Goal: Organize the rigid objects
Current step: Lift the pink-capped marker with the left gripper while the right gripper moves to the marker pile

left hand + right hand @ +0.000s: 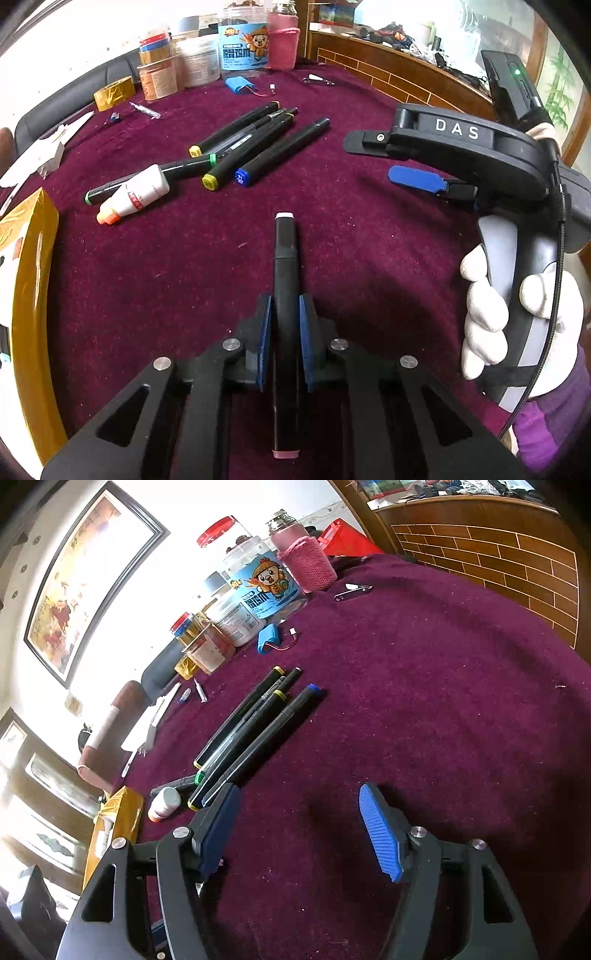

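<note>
One black marker (284,280) sits clamped lengthwise in the left gripper (285,332) at lower centre, apparently being carried to join the marker row (255,147) at upper left, alongside the blue-capped marker (280,153), while the right gripper (299,830) hangs spread and empty.

The left wrist camera sits low over the bench (369,240), looking forward along its jaws toward the cartoon-labelled jar (242,46) at the far edge. The right wrist camera looks from higher and farther right of that jar (264,587), tilted, facing it across the bench (424,701). Both views share the jar and the row of markers (258,144) (255,731) lying nearer than it.
</note>
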The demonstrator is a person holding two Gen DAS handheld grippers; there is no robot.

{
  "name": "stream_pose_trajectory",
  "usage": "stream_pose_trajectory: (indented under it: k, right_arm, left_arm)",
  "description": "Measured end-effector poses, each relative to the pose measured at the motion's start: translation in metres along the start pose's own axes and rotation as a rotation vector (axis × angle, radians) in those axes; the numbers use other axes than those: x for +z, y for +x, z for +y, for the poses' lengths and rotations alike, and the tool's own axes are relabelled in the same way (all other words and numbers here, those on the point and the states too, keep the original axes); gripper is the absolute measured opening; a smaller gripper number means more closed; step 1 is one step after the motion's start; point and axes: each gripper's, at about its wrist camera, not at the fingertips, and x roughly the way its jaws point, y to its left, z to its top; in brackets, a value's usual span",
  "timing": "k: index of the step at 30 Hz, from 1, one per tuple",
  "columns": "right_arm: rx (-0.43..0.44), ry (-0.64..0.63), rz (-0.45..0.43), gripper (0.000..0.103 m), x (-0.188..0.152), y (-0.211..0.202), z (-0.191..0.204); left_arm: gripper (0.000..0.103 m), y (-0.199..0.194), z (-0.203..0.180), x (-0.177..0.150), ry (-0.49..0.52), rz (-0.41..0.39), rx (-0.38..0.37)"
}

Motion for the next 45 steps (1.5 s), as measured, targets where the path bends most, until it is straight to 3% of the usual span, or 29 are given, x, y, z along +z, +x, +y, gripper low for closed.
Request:
stream_pose_trajectory:
  k: [2,4,5,7,8,9,11,17,39,42,45]
  right_arm:
    - [-0.002,-0.003,0.000,0.063,0.000,0.000,0.001]
    - [-0.005,-0.007,0.000,0.063,0.000,0.001,0.001]
    - [-0.007,-0.008,0.000,0.064,0.000,0.001,0.002]
    - [-0.013,-0.013,0.000,0.064,0.000,0.001,0.003]
    - [-0.016,-0.016,0.000,0.064,0.000,0.001,0.004]
    - [-0.019,-0.019,0.000,0.064,0.000,0.001,0.004]
    - [-0.024,-0.024,-0.001,0.064,0.000,0.002,0.005]
    - [-0.055,-0.051,-0.001,0.065,-0.001,0.004,0.011]
    - [-0.178,-0.131,0.009,0.066,-0.004,0.012,0.028]
    - [-0.288,-0.190,0.054,0.066,-0.002,0.017,0.042]
    - [-0.262,-0.208,0.063,0.066,0.004,0.011,0.061]
  left_arm:
    - [0.013,-0.001,0.000,-0.003,-0.011,-0.022,0.000]
    - [0.023,0.000,-0.004,-0.003,0.008,-0.024,-0.006]
    - [0.033,0.000,-0.006,-0.003,0.020,-0.023,-0.037]
    - [0.035,0.000,-0.005,-0.002,0.014,-0.026,-0.065]
    - [0.030,-0.002,0.000,-0.002,-0.009,-0.031,-0.089]
    - [0.013,-0.002,0.004,-0.002,-0.027,-0.033,-0.103]
    - [0.013,-0.005,0.015,-0.005,-0.083,-0.036,-0.159]
    - [0.013,-0.045,0.038,-0.014,-0.186,-0.161,-0.243]
    - [0.013,-0.119,0.095,-0.047,-0.261,-0.370,-0.356]
    - [0.013,-0.125,0.112,-0.056,-0.294,-0.384,-0.364]
    - [0.013,-0.129,0.132,-0.063,-0.350,-0.394,-0.388]
